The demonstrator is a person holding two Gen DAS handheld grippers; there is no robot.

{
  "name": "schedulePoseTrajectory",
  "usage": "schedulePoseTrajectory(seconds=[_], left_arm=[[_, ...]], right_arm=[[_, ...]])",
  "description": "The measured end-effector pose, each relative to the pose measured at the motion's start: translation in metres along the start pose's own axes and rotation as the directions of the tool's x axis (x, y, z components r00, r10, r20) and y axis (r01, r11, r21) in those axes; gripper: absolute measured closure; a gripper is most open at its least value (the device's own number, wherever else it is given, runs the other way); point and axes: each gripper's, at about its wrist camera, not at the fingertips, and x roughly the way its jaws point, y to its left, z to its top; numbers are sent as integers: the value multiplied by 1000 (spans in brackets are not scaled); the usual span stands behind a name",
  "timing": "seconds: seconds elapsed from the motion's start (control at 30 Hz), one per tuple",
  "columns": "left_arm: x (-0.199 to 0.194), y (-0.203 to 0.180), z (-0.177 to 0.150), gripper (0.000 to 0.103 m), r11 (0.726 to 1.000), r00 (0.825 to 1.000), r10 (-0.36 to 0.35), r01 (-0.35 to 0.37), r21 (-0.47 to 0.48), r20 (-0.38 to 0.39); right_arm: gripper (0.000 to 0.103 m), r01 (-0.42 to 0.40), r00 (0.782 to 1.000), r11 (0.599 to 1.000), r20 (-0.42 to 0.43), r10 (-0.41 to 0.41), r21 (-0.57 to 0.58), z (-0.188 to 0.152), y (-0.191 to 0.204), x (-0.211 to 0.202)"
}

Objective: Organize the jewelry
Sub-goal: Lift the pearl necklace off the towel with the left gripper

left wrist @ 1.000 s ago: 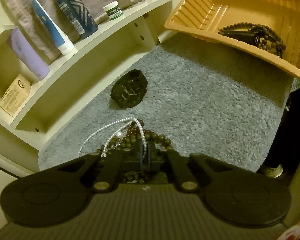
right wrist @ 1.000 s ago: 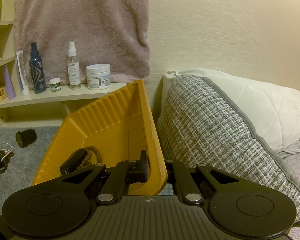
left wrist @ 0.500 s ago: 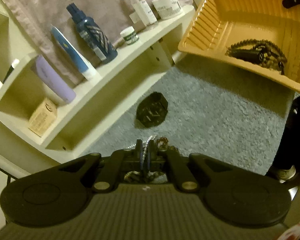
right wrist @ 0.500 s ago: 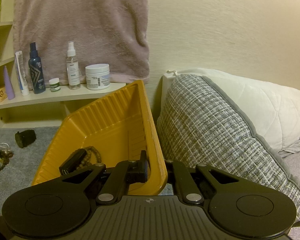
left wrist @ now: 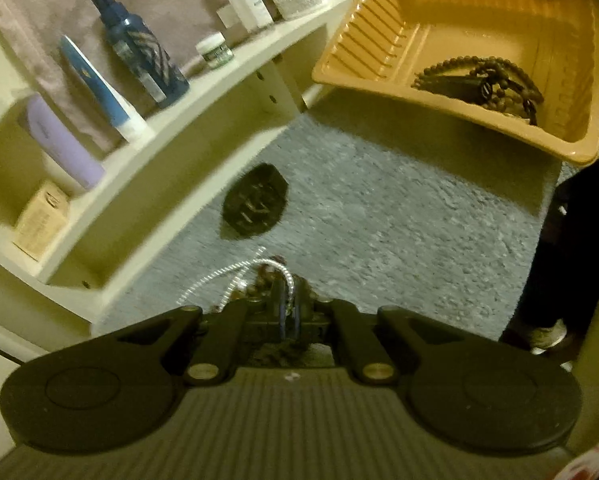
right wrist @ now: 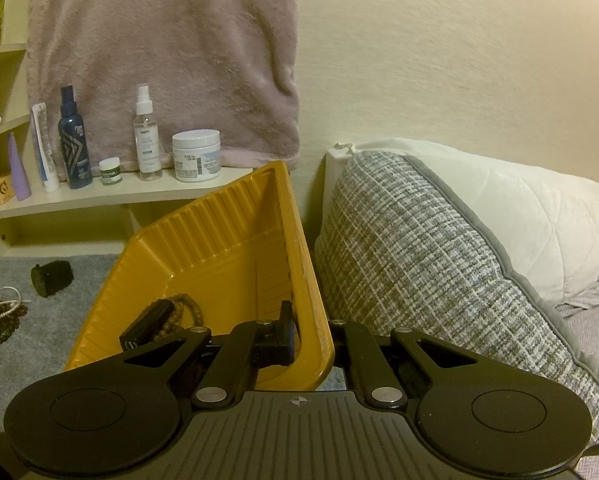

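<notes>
Left wrist view first: compared with a second back, the picture sits higher over the grey rug (left wrist: 399, 216), so more of the shelf (left wrist: 203, 96) and its bottles shows, and the black watch (left wrist: 255, 200) has slid further up the frame. It lies just beside the shelf's lower edge, and the whole frame is pretty blurry. The left gripper (left wrist: 289, 304) is clenched on the pearl necklace (left wrist: 235, 276); a loop of it curls over the fingertips, with brown wooden beads (left wrist: 265, 280) bunched at the same spot. Whether those beads are pinched too, I can't tell. A second ago the pearls lay spread out on the rug in front of the tips.

Further right, the yellow tray (left wrist: 379, 52) is tilted up off the rug. Inside it are a brown bead strand (left wrist: 471, 64) and a dark flat piece I can't name.

In the right wrist view nothing has moved. The right gripper (right wrist: 303, 340) is clamped onto the tray's near rim, one finger inside the wall and one outside. To the left are the rug, the watch and the pearls. Behind the tray, a pink towel (right wrist: 163, 60) hangs on a cream wall above the shelf. On the right, a grey woven pillow (right wrist: 419, 264) leans against a white one (right wrist: 519, 216).
</notes>
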Motion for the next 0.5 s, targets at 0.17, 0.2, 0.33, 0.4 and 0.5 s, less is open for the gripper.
schedulePoseTrajectory(seconds=[0.17,0.2,0.33,0.4,0.5], left_arm=[[13,5,1,92,997,999,-28,26,-79,-21],[15,6,2,91,995,999,-28,26,-97,-19],[20,12,5,91,985,999,-31,29,-173,-9],[23,12,7,91,981,999,-35,33,-192,-8],[25,13,10,91,979,1000,-29,28,-203,0]], right_arm=[[97,0,1000,1000,0,0,-2,0,0,0],[97,0,1000,1000,0,0,-2,0,0,0],[97,2,1000,1000,0,-2,-3,1,0,0],[97,3,1000,1000,0,-3,-4,1,0,1],[97,3,1000,1000,0,-3,-4,2,0,1]])
